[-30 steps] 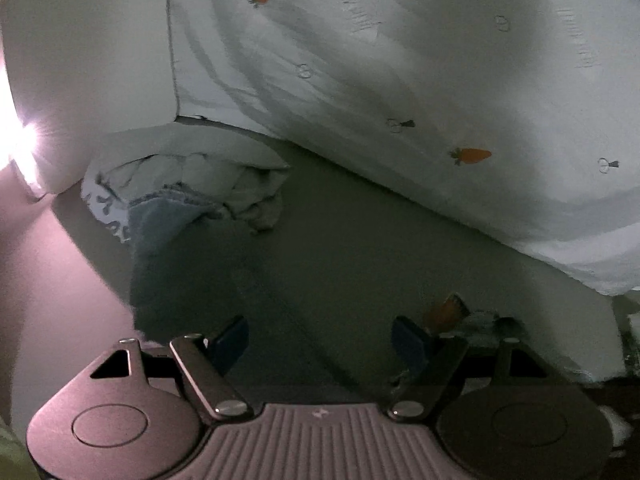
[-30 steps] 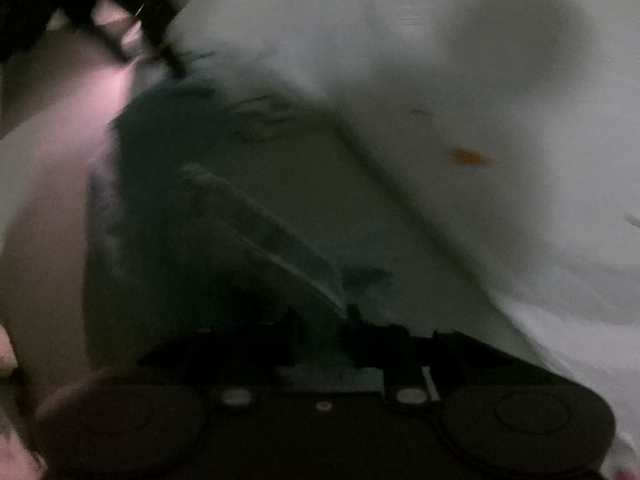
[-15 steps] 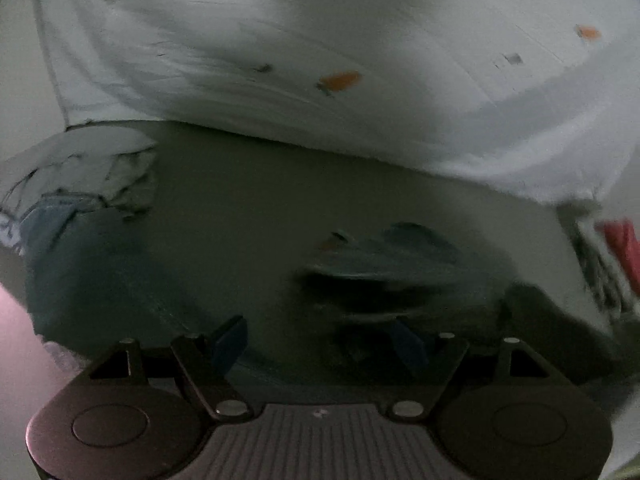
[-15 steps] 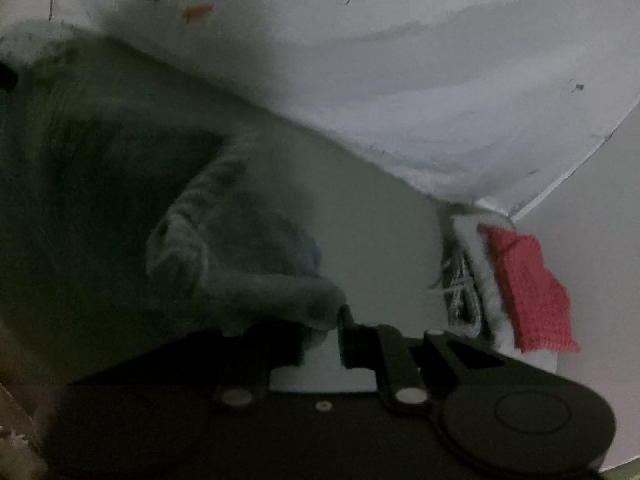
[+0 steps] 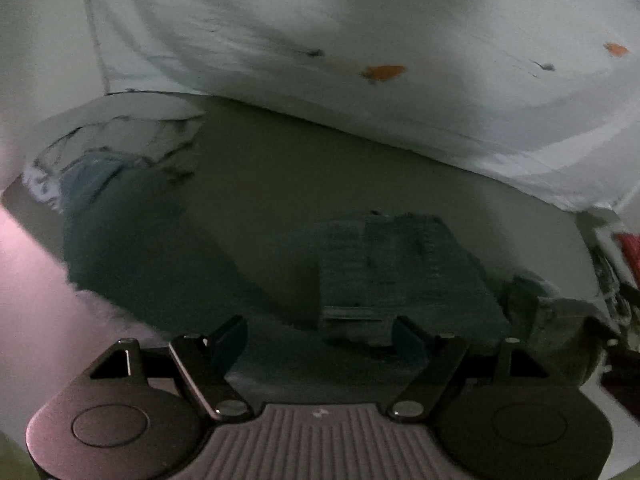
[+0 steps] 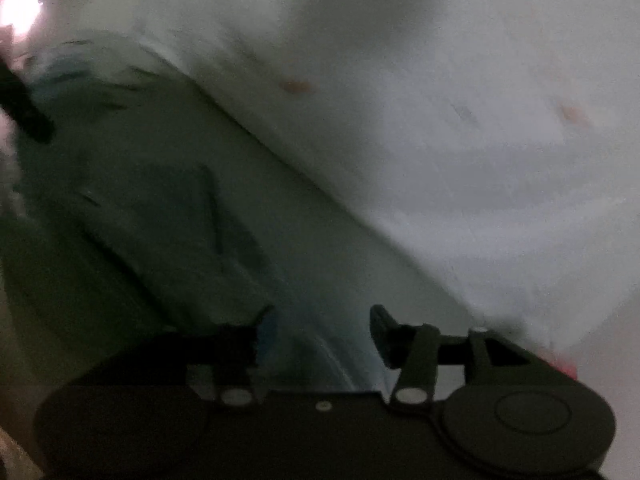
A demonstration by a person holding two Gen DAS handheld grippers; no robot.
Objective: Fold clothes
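At your far left in the left wrist view sits a crumpled pile of clothes (image 5: 116, 160), pale fabric over a faded blue denim piece, lying against the corner where the white carrot-print sheet (image 5: 360, 32) hangs. Next along, a broad dark shadow crosses the grey-green work surface (image 5: 280, 184). Your left gripper (image 5: 320, 338) stands with its jaws spread wide, nothing between the blue pads. Just ahead of it, slightly toward its right finger, lies a dark teal folded garment (image 5: 400, 272), ribbed in texture and flat on the surface; the right pad sits at the garment's near edge, whether touching you cannot tell. At the far right edge lies a small heap of pale cloth with a red knit item (image 5: 630, 248) on it. In the right wrist view, heavily blurred, the dark garment (image 6: 168, 216) appears as a smeared shape on the left, well ahead of the fingers. Your right gripper (image 6: 320, 330) also has its jaws apart and grips nothing. The white sheet (image 6: 440, 120) fills the upper right.
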